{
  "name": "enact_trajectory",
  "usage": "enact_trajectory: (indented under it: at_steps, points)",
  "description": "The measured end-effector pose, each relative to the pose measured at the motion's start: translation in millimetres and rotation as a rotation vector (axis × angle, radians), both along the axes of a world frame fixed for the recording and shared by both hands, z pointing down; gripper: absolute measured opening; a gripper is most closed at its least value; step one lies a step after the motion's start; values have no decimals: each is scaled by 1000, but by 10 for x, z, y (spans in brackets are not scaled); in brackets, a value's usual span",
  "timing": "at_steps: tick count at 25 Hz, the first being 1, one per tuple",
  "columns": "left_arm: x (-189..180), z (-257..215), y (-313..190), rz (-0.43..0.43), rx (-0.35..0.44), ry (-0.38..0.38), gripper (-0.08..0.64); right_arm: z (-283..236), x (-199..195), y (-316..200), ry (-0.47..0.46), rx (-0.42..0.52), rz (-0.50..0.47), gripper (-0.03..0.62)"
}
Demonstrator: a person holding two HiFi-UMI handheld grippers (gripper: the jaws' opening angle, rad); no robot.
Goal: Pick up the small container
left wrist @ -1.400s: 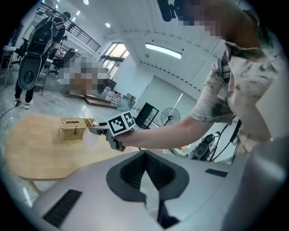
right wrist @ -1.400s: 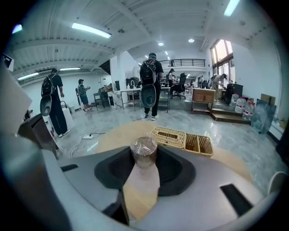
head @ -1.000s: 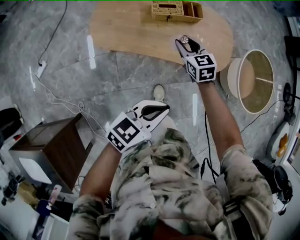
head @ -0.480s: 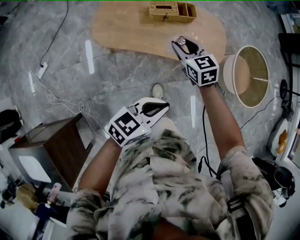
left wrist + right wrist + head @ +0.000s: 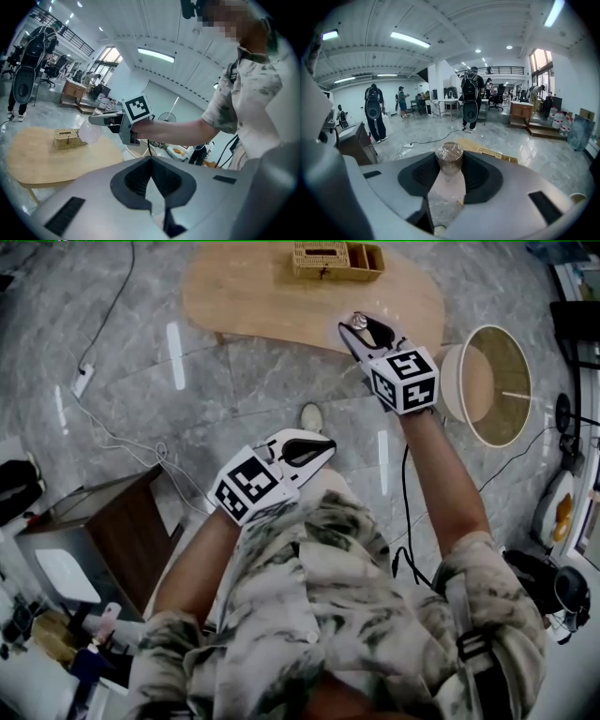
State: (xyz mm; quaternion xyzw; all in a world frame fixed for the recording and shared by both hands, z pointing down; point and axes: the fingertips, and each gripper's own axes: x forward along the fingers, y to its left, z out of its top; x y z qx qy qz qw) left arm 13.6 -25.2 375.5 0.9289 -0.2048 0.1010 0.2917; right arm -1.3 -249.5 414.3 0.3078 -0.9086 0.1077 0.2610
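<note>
The right gripper (image 5: pixel 364 329) reaches out at the upper centre-right of the head view, over the near edge of the light wooden counter (image 5: pixel 272 301); its jaws are clamped on the small container (image 5: pixel 360 322), which sticks out just past their tips. In the right gripper view the small container (image 5: pixel 449 157) sits squarely between the dark pads, a clear little pot with a brownish top, both pads pressing its sides; wood and grey marble floor show beneath it, so it looks to be off the counter, though how high I cannot tell. From the left gripper view the right gripper (image 5: pixel 96 120) enters from the right on a bare forearm, the pale translucent container (image 5: pixel 90 132) at its tip, just right of the wicker basket (image 5: pixel 67 138) that stands on the counter (image 5: pixel 42 161).

The left gripper (image 5: pixel 323 446) is held low, near the person's chest, at the middle of the head view and well apart from the counter; in its own view the jaws (image 5: pixel 153 204) are drawn together with nothing between them.

The wicker basket (image 5: pixel 321 259) stands at the top edge of the head view, on the far side of the counter; a round pale tub (image 5: pixel 459 381) sits on the floor (image 5: pixel 234 390) at the right; a dark wooden cabinet (image 5: pixel 122 540) stands at the lower left; a cable (image 5: pixel 112 442) trails across the floor on the left.
</note>
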Motion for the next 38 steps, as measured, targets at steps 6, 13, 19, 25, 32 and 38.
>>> enact_trajectory:
  at_steps: [6, 13, 19, 25, 32, 38]
  points:
    - [42, -7, -26, 8, -3, 0, 21, -36, 47, -16, 4, -1, -2, 158]
    - [59, -8, -4, 7, -4, -4, 21, -67, 90, -6, 5, 3, 2, 158]
    - [106, 13, -40, 12, -14, -3, 21, -47, 131, -61, 9, 0, -1, 158]
    - [149, 18, -83, 14, -19, 1, 21, -37, 179, -108, 19, 0, -6, 158]
    - [196, 48, -302, -2, -29, -3, 21, 88, 266, -339, 24, -14, 1, 158]
    - [169, 158, -647, -22, -50, -12, 21, 288, 266, -690, 34, -28, -11, 158]
